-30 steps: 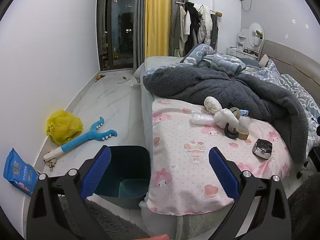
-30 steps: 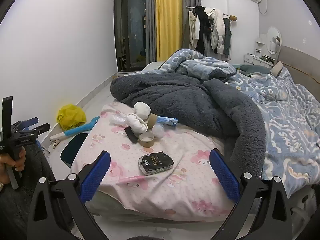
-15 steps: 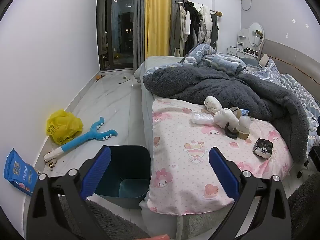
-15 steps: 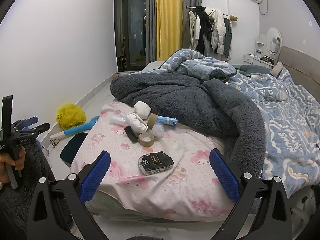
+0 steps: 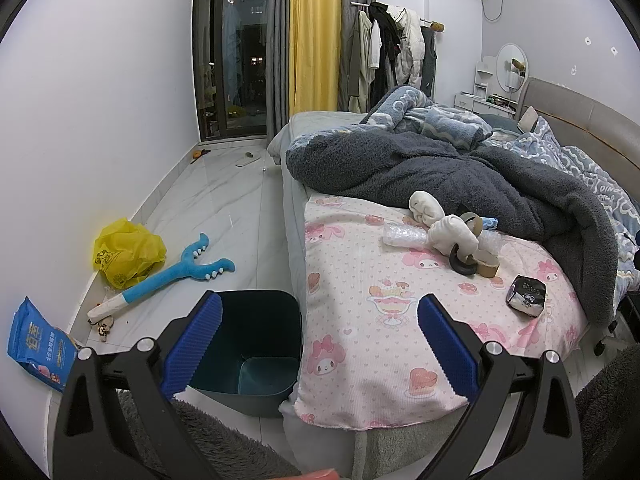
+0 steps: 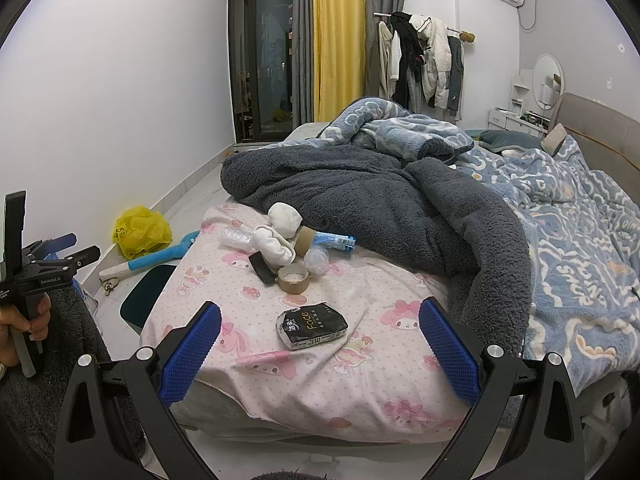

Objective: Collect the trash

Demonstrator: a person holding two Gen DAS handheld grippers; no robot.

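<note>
A pink patterned sheet on the bed holds scattered trash: a black tissue pack, a brown tape roll, a black tape roll, white socks, bubble wrap and a blue wrapper. A dark teal bin stands on the floor beside the bed. My left gripper is open and empty, over the bin and bed edge. My right gripper is open and empty, just short of the tissue pack.
A grey fleece blanket and a blue quilt cover the bed behind. On the floor by the wall lie a yellow bag, a blue toy grabber and a blue packet. The left hand-held gripper shows in the right view.
Both views have hardly shifted; the right gripper has edged slightly toward the bed. Both grippers remain open and empty.
</note>
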